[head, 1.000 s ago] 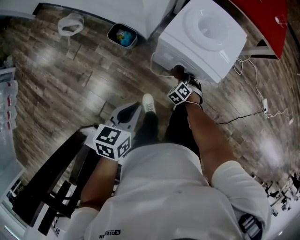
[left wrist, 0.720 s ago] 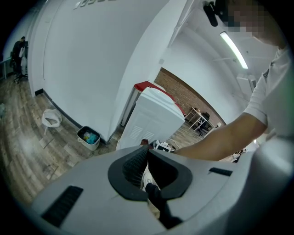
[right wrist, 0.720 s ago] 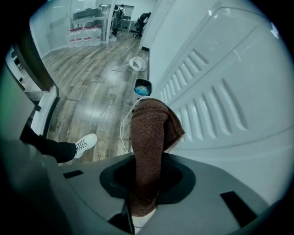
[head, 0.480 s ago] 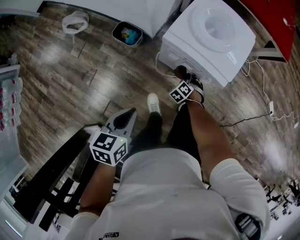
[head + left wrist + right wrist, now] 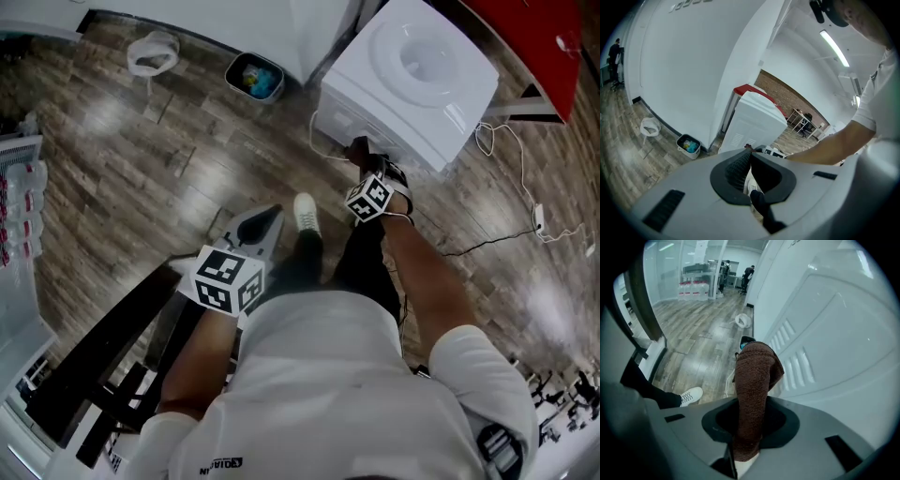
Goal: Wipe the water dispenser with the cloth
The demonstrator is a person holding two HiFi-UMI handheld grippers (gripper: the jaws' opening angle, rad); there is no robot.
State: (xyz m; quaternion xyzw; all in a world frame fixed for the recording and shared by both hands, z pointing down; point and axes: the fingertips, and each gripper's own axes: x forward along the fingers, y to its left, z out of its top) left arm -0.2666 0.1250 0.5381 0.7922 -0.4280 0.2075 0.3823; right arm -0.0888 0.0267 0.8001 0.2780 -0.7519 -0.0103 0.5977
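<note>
Currently: Cloth at the Dispenser's Vented Side Panel

The right gripper (image 5: 750,427) has its jaws clamped on the brown cloth (image 5: 754,376). The cloth stands up out of the jaws and folds over at its top. It sits low on the cabinet, beside the louvred side panel of the white water dispenser (image 5: 834,333). Contact appears likely, but the right gripper view does not settle whether the cloth touches the panel or hangs just clear. The left gripper (image 5: 751,171) is held back near the person's waist. Its jaw tips are together with nothing between them, and only a white shoe (image 5: 750,185) shows through the gap behind the pads.

Hazards from this position:
- The cloth may snag on the louvre slots if it is dragged across them. Wiping along the slots would reduce this risk.
- The folded top of the cloth is loose, so light pressure may push it aside rather than wipe.
- A white cord (image 5: 313,131) lies on the floor just beside the dispenser base and near the white shoe. A low stroke or a step could catch it.

Surface and room: the dispenser stands on a wood-pattern floor (image 5: 141,159) near a white wall. In the head view, a small bin (image 5: 254,74) sits by the wall to the left, a red panel (image 5: 525,37) lies beyond the dispenser, and more cables (image 5: 511,150) trail on the floor at the right.
</note>
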